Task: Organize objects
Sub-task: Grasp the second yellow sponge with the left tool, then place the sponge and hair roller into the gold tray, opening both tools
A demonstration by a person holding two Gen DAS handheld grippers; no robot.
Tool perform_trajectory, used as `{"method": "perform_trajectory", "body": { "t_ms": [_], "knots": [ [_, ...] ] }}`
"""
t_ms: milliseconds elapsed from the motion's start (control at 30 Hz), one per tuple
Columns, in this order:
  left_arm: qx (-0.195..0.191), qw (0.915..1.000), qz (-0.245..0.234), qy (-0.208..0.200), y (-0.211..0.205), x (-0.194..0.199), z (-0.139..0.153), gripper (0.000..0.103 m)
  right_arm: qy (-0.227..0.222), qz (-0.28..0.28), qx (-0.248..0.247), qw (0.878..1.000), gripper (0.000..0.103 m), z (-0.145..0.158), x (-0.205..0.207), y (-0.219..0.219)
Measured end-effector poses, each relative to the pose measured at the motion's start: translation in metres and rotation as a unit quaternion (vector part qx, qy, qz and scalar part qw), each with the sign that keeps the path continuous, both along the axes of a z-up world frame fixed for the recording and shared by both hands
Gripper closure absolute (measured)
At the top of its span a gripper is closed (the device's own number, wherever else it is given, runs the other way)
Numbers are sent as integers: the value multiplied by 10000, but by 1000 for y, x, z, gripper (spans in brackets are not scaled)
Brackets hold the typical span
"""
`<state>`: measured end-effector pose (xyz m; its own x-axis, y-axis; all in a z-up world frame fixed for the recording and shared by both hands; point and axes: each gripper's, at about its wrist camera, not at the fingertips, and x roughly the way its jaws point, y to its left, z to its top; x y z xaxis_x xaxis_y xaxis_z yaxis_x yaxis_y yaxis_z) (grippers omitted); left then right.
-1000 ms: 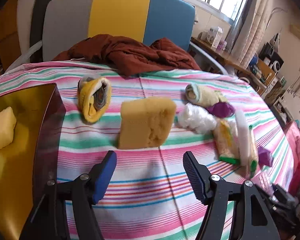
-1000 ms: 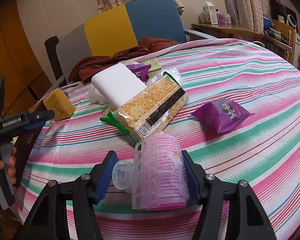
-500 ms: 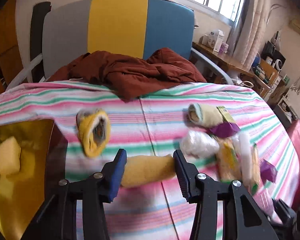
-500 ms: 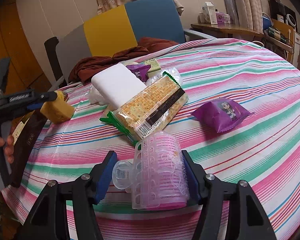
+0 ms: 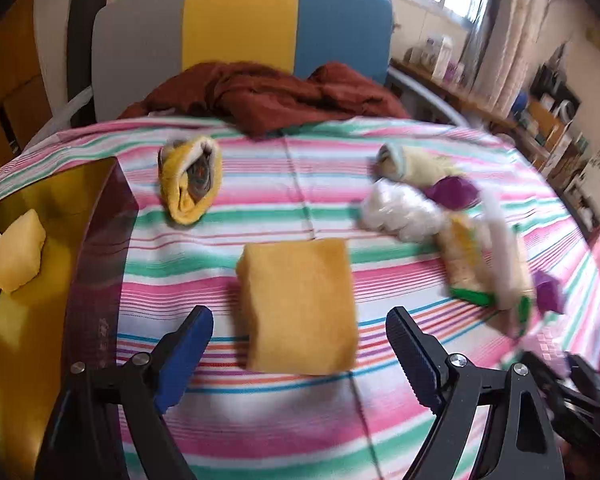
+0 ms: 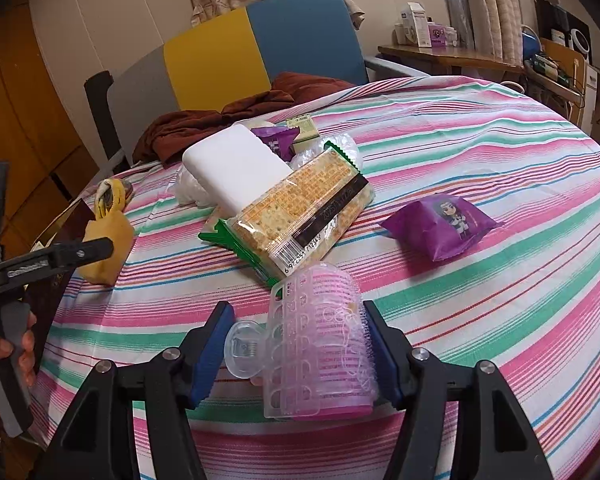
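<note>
Between the left gripper (image 5: 299, 354) jaws, just reopened wide, yellow sponge (image 5: 298, 306) lies unpinched; right gripper (image 6: 300, 354) still clamps pink roller (image 6: 320, 344).

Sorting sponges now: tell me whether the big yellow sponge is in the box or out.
Out. The sponge lies on the striped tablecloth, beside the box.

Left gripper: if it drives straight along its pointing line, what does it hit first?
Most likely the yellow sponge, lying on the striped cloth dead ahead between the left gripper's open jaws, which have just been opening. Pads clear of it on both sides. Depth is hard to judge.
</note>
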<state>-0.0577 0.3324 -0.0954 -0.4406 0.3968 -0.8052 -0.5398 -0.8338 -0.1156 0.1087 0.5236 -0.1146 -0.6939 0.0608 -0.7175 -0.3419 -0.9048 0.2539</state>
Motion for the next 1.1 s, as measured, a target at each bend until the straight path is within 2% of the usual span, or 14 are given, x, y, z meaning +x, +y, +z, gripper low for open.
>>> {"method": "perform_trajectory", "body": {
  "t_ms": [33, 67, 100, 167, 267, 433, 733, 1100],
  "knots": [
    [16, 10000, 27, -83, -1, -3, -4, 22, -18, -7, -5, 10000, 39, 1, 0, -1],
    [52, 9998, 56, -185, -3, -6, -8, 33, -34, -5, -7, 10000, 39, 1, 1, -1],
    [105, 9996, 87, -254, -4, -7, -11, 37, -54, 5, 3, 10000, 39, 2, 2, -2],
    [149, 9998, -11, -88, -5, -4, -10, 44, -101, 16, 23, 9999, 39, 3, 4, -5],
    [60, 9998, -167, 49, -4, 2, -10, 46, -149, 9, -43, 9999, 39, 5, 8, -7],
    [424, 9988, -201, -146, -19, 10, -4, 47, -143, 43, -213, 9997, 39, 11, 16, -13],
    [920, 9942, -548, -38, -43, 41, 27, 48, -11, 270, -239, 9993, 39, 32, 14, -39],
    [1436, 9891, -309, 111, -111, 43, 66, 48, 285, 1154, -403, 9921, 39, 66, -27, -117]
  ]
}}
